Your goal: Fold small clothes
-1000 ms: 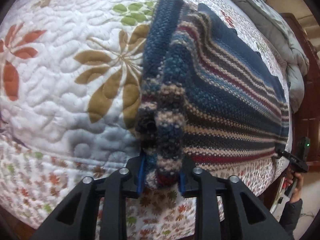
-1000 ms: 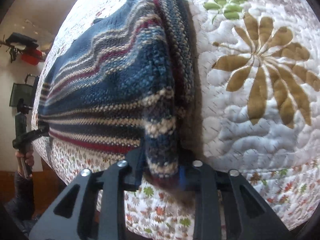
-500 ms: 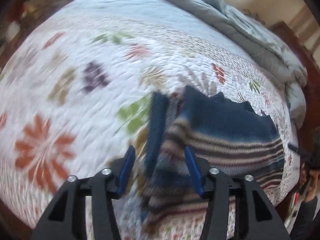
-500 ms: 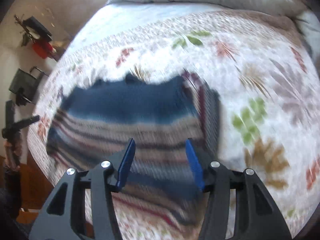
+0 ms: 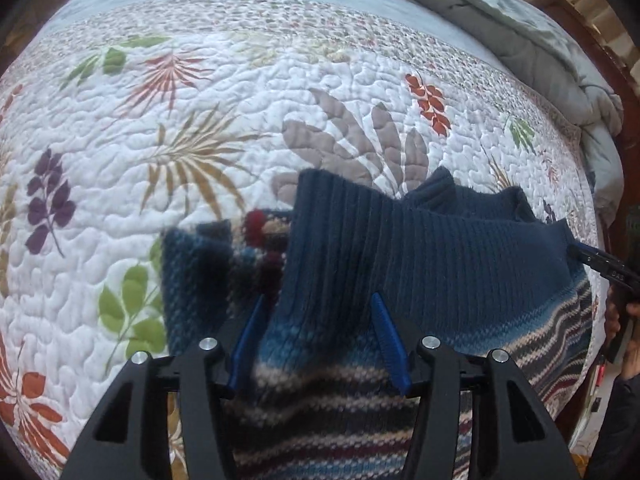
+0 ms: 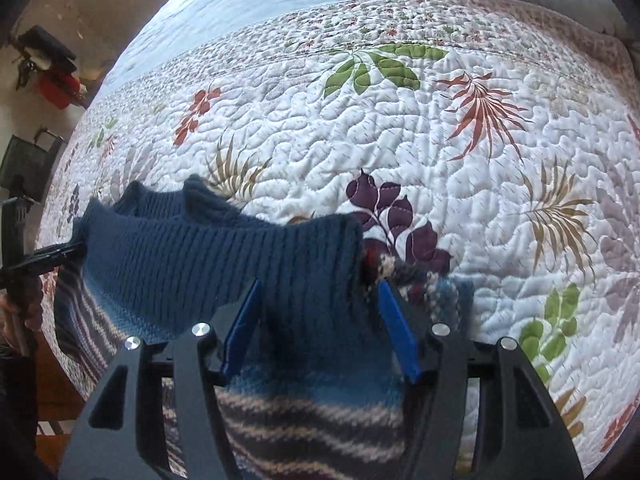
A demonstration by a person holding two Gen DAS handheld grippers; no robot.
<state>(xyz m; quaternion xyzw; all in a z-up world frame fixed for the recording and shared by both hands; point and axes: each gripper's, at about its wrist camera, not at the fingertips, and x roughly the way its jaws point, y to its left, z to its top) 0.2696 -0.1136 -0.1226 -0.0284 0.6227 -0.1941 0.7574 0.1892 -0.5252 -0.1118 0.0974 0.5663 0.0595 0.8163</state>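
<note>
Left wrist view: sweater (image 5: pixel 420 264) folded on the quilt (image 5: pixel 200 80), both grippers let go.
Left gripper (image 5: pixel 316 340) and right gripper (image 6: pixel 320 326) have just been opening; sweater lies between unpressed pads, released to keep the fold.

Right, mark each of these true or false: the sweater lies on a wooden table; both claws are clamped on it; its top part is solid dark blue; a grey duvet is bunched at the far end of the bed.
1. The sweater lies on a wooden table. False: it lies on a floral quilt.
2. The left claw and right claw are clamped on it. False: both stand open.
3. Its top part is solid dark blue. True.
4. A grey duvet is bunched at the far end. True.
</note>
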